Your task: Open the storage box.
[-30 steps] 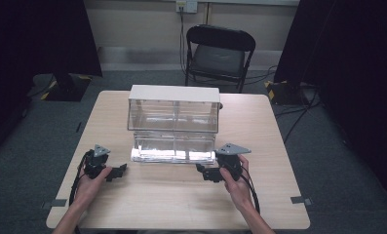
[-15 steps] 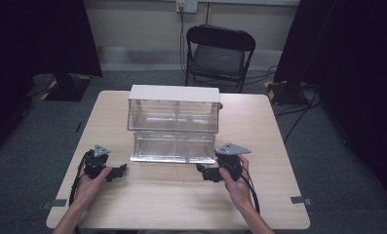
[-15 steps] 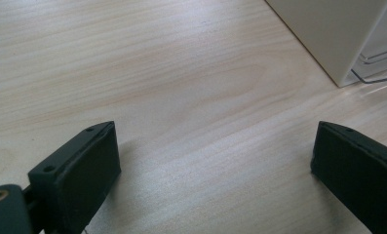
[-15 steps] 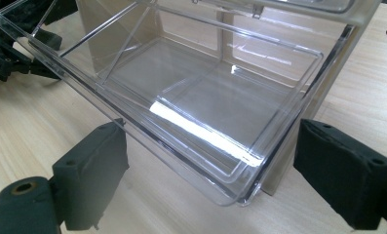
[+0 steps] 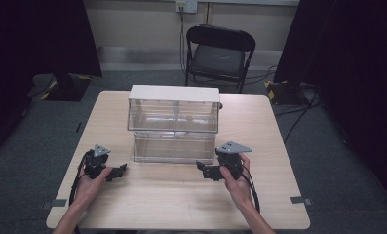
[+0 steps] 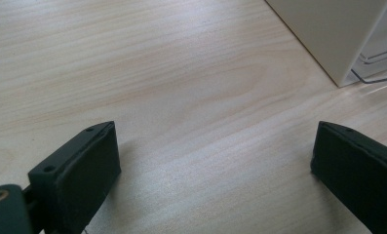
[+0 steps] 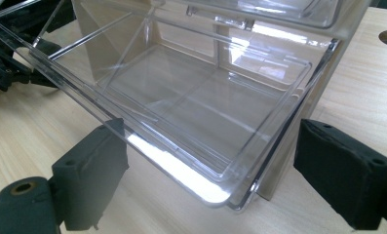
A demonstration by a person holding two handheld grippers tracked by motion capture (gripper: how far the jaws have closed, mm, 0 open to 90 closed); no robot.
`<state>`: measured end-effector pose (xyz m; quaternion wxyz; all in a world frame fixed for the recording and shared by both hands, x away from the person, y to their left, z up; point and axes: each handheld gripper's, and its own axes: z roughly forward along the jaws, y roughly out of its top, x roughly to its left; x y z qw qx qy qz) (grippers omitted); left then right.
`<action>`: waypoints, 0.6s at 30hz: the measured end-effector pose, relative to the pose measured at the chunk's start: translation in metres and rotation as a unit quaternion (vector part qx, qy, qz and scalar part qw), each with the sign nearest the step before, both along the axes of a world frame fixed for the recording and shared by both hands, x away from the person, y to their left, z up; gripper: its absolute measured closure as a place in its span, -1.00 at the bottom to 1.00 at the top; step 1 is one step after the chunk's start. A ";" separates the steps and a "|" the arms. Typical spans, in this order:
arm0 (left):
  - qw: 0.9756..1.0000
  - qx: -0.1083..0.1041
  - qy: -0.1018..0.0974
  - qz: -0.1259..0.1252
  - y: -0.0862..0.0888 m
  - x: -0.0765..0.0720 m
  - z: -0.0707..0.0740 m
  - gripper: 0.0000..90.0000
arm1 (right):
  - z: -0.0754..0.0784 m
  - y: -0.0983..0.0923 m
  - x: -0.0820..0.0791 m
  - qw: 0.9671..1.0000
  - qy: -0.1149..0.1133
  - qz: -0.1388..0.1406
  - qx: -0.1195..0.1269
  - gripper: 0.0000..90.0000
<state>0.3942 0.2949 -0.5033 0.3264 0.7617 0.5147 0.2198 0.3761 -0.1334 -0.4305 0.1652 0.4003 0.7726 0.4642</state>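
We hold both grippers low on the table in front of a clear two-tier drawer unit.

On the wooden table point(image 5: 259, 204) the drawer unit point(image 5: 174, 109) stands at the middle, white on top and at the sides, with its lower clear drawer point(image 5: 174, 147) pulled out toward us and its upper drawer pushed in. Our left gripper point(image 5: 114, 172) rests near the drawer's left front corner, apart from it; in the left gripper view its jaws stand wide apart over bare wood, holding nothing, with the unit's white side wall point(image 6: 327, 34) at the upper right. Our right gripper point(image 5: 205, 170) sits just beside the drawer's right front corner; in the right gripper view its jaws gape wide with the pulled-out drawer point(image 7: 191, 112) between and beyond them, gripping nothing. A black folding chair point(image 5: 219, 56) stands behind the table.
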 end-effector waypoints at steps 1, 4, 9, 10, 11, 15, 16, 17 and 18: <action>1.000 0.000 0.000 0.000 0.000 0.000 0.000 -0.92 | 0.001 0.000 0.000 1.000 -0.001 0.000 0.001 -0.74; 1.000 0.000 0.000 0.000 0.000 0.000 0.000 -0.92 | 0.002 0.000 0.000 1.000 -0.002 0.000 0.004 -0.74; 1.000 0.000 0.000 0.000 0.000 0.000 0.000 -0.92 | 0.005 -0.001 0.001 1.000 -0.001 0.003 0.010 -0.76; 1.000 0.000 0.000 0.000 0.000 0.000 0.000 -0.92 | 0.005 -0.001 0.002 1.000 -0.002 0.003 0.010 -0.76; 1.000 0.000 0.000 0.000 0.000 0.000 0.000 -0.92 | 0.005 -0.001 0.002 1.000 -0.002 0.004 0.009 -0.77; 1.000 0.000 0.000 0.000 0.000 0.000 0.000 -0.92 | 0.005 -0.001 0.002 1.000 -0.001 0.002 0.008 -0.78; 1.000 0.000 0.000 0.000 0.000 0.000 0.000 -0.92 | 0.005 -0.001 0.002 1.000 -0.002 0.001 0.007 -0.78; 1.000 0.000 0.000 0.000 0.000 0.000 0.000 -0.92 | 0.005 -0.001 0.003 1.000 -0.001 0.000 0.007 -0.78; 1.000 0.000 0.000 0.000 0.000 0.000 0.000 -0.92 | 0.006 -0.001 0.003 1.000 -0.001 -0.001 0.007 -0.78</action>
